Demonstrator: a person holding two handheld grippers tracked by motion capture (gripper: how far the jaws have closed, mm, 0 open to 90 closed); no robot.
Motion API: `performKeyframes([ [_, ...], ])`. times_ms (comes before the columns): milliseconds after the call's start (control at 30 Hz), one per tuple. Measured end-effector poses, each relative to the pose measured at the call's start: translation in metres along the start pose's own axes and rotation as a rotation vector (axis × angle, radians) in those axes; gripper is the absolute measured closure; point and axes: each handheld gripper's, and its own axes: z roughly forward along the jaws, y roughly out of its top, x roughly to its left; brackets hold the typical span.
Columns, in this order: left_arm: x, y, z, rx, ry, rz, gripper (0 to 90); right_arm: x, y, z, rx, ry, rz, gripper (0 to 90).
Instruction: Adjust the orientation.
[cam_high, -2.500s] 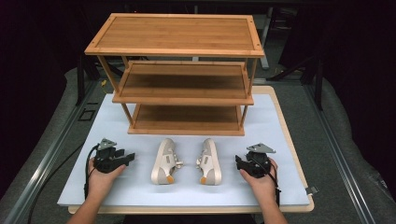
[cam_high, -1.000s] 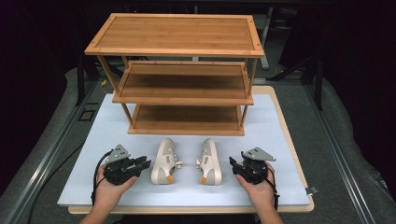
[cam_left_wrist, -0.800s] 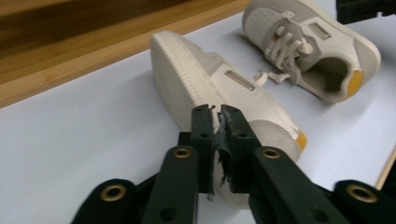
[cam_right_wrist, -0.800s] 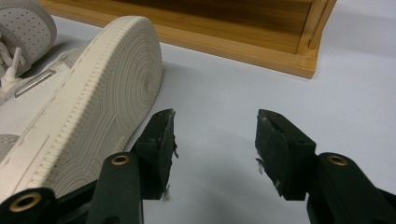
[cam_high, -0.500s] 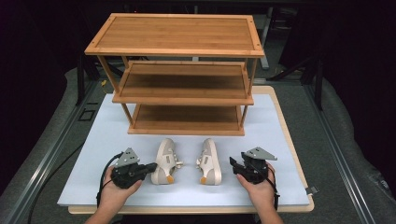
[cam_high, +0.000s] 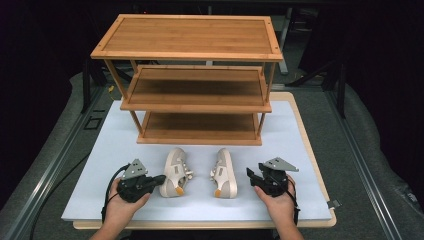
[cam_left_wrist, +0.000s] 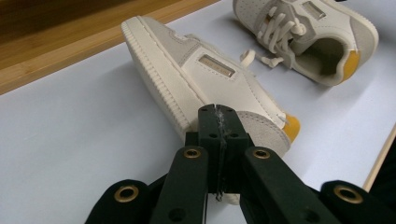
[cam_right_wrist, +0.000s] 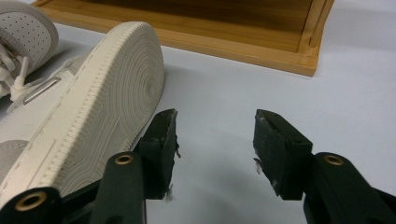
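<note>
Two cream sneakers with orange heel tabs lie on their sides on the white board (cam_high: 100, 165), soles facing outward. In the high view my left gripper (cam_high: 161, 179) is at the heel of the left sneaker (cam_high: 175, 172). In the left gripper view its jaws (cam_left_wrist: 217, 122) are shut pad to pad against that sneaker's (cam_left_wrist: 210, 79) heel, with nothing seen between them. My right gripper (cam_high: 248, 173) sits just right of the right sneaker (cam_high: 224, 172). Its jaws (cam_right_wrist: 215, 128) are open and have just been closing a little. Only bare board lies between them, and the ribbed sole (cam_right_wrist: 102, 102) is beside one jaw.
A three-tier wooden shelf rack (cam_high: 200, 90) stands at the back of the board, its lowest shelf (cam_right_wrist: 210, 42) just beyond the sneakers. The second sneaker (cam_left_wrist: 317, 37) lies farther off in the left gripper view. Grey floor and a metal rail (cam_high: 55, 165) flank the table.
My left gripper slid right up to the left sneaker's heel and its jaws closed. The right gripper stayed put beside the right sneaker.
</note>
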Motion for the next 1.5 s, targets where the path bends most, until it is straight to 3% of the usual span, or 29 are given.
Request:
performKeyframes([
  [200,0.009,-0.006,-0.005,0.010,0.033,-0.020,89.7,0.002,0.002,-0.003,0.009,0.019,-0.001,65.1],
  [300,0.016,-0.010,-0.007,0.047,0.081,-0.025,89.6,0.006,0.003,-0.005,-0.001,0.038,-0.015,74.6],
  [400,0.025,-0.017,-0.005,0.087,0.091,-0.056,89.7,0.013,0.006,-0.010,-0.025,0.062,-0.035,83.6],
  [500,0.033,-0.021,-0.002,0.133,0.143,-0.047,89.7,0.019,0.008,-0.012,-0.041,0.080,-0.049,88.4],
  [567,0.038,-0.022,-0.002,0.124,0.109,-0.085,89.6,0.024,0.009,-0.013,-0.042,0.107,-0.055,90.0],
  [833,0.043,-0.023,-0.006,0.096,0.119,-0.118,89.4,0.042,0.010,-0.011,-0.035,0.176,-0.097,90.0],
  [1033,0.048,-0.026,-0.007,0.081,0.105,-0.154,89.4,0.053,0.011,-0.007,-0.021,0.198,-0.119,89.9],
  [1367,0.052,-0.026,-0.009,0.050,0.094,-0.192,86.2,0.050,0.010,-0.006,-0.007,0.196,-0.112,89.6],
  [1500,0.053,-0.026,-0.005,0.060,0.064,-0.201,83.6,0.047,0.009,-0.008,-0.005,0.184,-0.105,89.6],
])
